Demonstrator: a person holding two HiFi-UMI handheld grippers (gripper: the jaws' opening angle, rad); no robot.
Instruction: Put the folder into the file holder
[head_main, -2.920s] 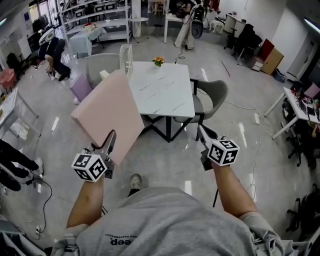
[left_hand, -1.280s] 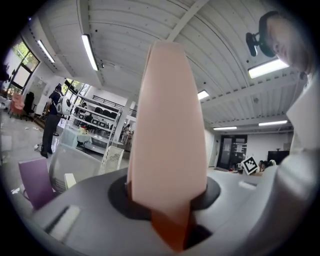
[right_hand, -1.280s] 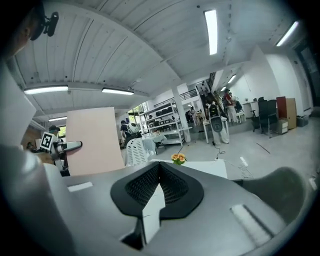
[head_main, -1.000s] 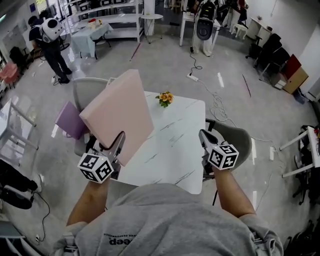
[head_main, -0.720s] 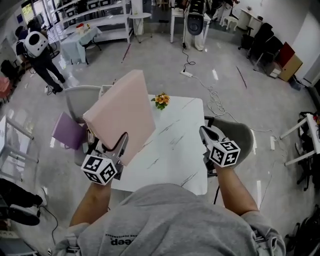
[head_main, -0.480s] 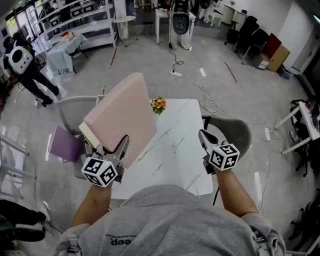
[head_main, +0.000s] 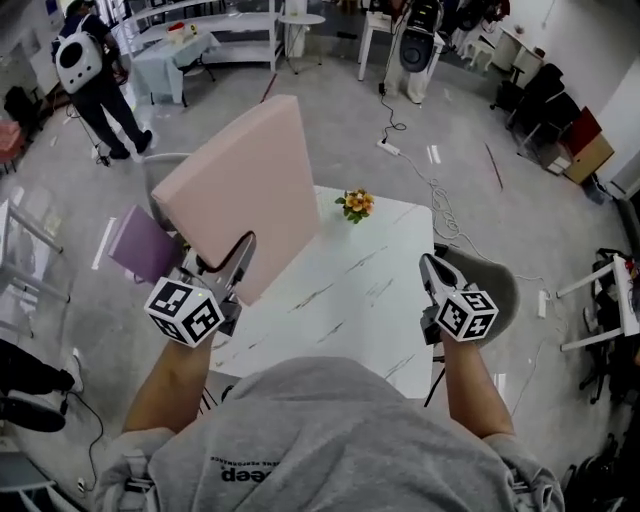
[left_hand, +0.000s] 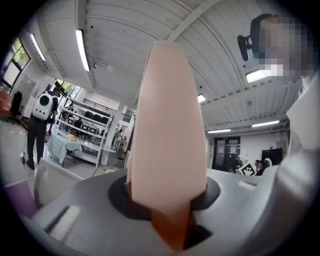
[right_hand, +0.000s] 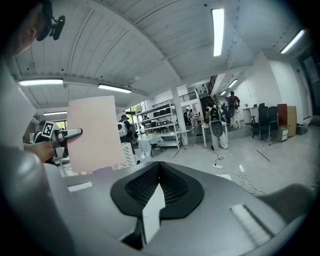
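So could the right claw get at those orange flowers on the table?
Probably yes: the right claw hangs at the edge of the white table, with only bare tabletop between it and the flowers.

White marble table (head_main: 340, 300) right below me, small pot of orange flowers (head_main: 356, 204) near its far edge. Grey chair (head_main: 490, 275) at the table's right side. Purple flat thing (head_main: 140, 245) left of the table, can't tell what. Person with panda backpack (head_main: 85, 65) stands far left beside a cloth-covered table (head_main: 180, 50). White cable (head_main: 440, 205) lies on the floor.

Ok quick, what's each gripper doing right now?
Left gripper: closed on the pink folder.
Right gripper: closed, holding nothing.
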